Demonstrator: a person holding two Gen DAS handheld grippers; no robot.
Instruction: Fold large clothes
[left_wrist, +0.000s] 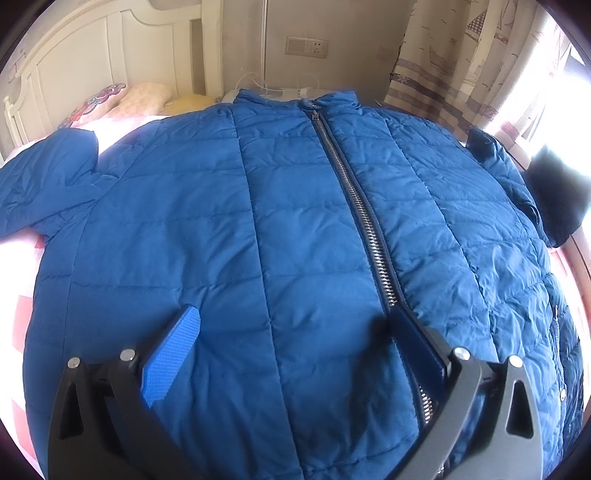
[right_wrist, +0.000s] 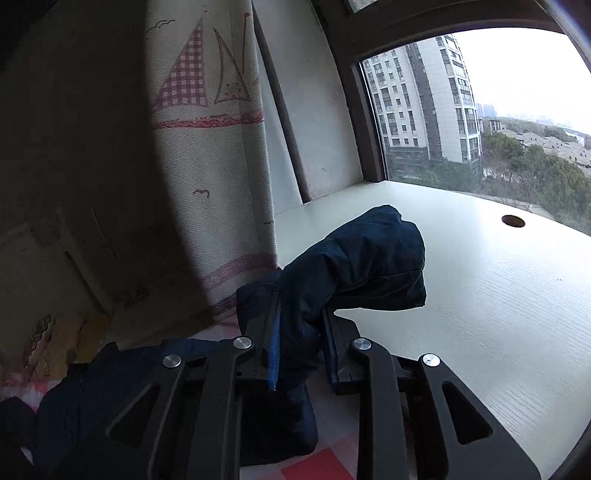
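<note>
A large blue quilted jacket (left_wrist: 207, 229) lies face up on the bed, zipped, its silver zipper (left_wrist: 354, 206) running up the middle and its collar at the far end. My left gripper (left_wrist: 291, 325) is open just above the jacket's hem, one blue pad left of the zipper, the other over it. One sleeve (left_wrist: 48, 177) lies out to the left. The other sleeve (right_wrist: 354, 266) looks dark in the right wrist view. My right gripper (right_wrist: 301, 332) is shut on it and holds its cuff end up over the white sill.
A white window sill (right_wrist: 480, 295) with a round hole (right_wrist: 513, 220) lies to the right. A sailboat curtain (right_wrist: 214, 155) hangs beside it. The bed has a pink checked sheet (left_wrist: 14, 325), pillows (left_wrist: 144, 98) and a white headboard (left_wrist: 92, 51).
</note>
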